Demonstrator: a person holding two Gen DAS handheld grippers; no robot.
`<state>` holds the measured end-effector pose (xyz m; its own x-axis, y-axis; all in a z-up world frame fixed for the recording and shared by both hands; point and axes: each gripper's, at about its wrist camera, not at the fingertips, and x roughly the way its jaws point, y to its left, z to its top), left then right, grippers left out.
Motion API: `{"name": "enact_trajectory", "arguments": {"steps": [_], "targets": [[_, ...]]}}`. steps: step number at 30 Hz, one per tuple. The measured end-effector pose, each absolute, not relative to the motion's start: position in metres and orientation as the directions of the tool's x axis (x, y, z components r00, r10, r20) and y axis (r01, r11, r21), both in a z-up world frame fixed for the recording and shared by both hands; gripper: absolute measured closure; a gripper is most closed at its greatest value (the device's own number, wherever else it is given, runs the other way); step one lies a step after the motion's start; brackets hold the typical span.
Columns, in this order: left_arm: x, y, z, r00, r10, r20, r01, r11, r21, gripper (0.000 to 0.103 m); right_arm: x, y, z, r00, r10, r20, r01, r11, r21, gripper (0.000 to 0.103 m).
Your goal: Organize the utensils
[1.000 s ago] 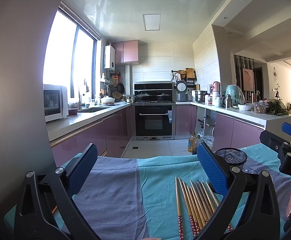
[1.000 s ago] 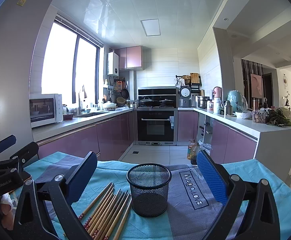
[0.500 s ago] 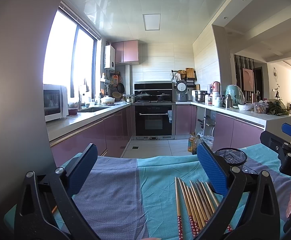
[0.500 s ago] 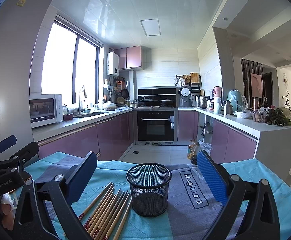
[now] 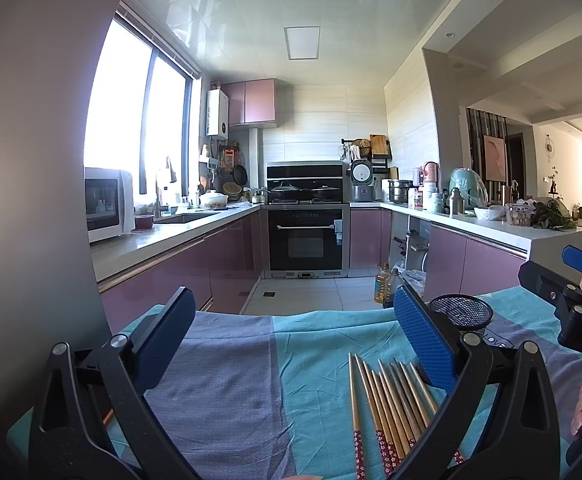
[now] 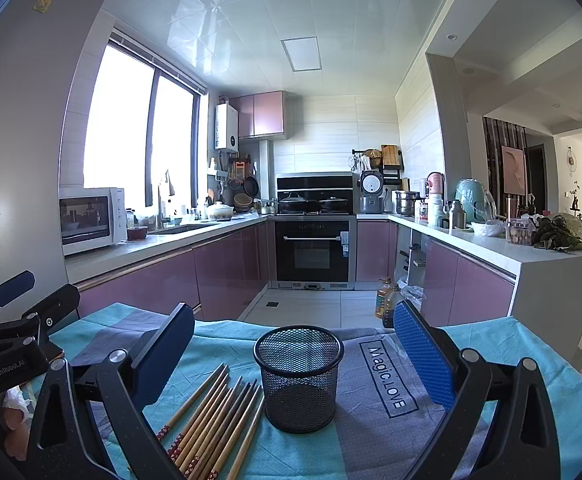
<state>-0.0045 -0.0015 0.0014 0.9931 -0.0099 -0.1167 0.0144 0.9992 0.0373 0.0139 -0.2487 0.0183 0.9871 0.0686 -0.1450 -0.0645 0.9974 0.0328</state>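
A: Left claw [image 5: 297,336]?
B: Spread wide, holding nothing, hovering over a teal and grey cloth [image 5: 227,380]. Chopsticks [image 5: 387,404] at four o'clock, flat in a loose bundle, tips passing under the right finger [image 5: 423,344]. Mesh cup [image 5: 461,312] at two o'clock, just past that finger.

A: Right claw [image 6: 295,344]?
B: Also spread wide, empty. Mesh cup [image 6: 299,376] upright dead centre between the fingers, nothing visible inside. Chopsticks [image 6: 211,420] at seven o'clock, just left of the cup, fanned on the cloth [image 6: 471,340], patterned red ends nearest the camera. Cannot tell whether touching the cup.

A: Further out?
B: Left claw's body at nine o'clock. Beyond, a kitchen: oven [image 6: 313,250] at twelve, microwave [image 6: 91,220] at ten.
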Motion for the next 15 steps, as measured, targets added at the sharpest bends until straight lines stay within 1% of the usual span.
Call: {"name": "enact_trajectory", "arguments": {"steps": [15], "targets": [[-0.0035,-0.0026,0.0008,0.993,-0.013,-0.120,0.018,0.999,0.035,0.005,0.0149,-0.2477,0.0172,0.986,0.073,-0.147,-0.068,0.997,0.037,0.007]]}}
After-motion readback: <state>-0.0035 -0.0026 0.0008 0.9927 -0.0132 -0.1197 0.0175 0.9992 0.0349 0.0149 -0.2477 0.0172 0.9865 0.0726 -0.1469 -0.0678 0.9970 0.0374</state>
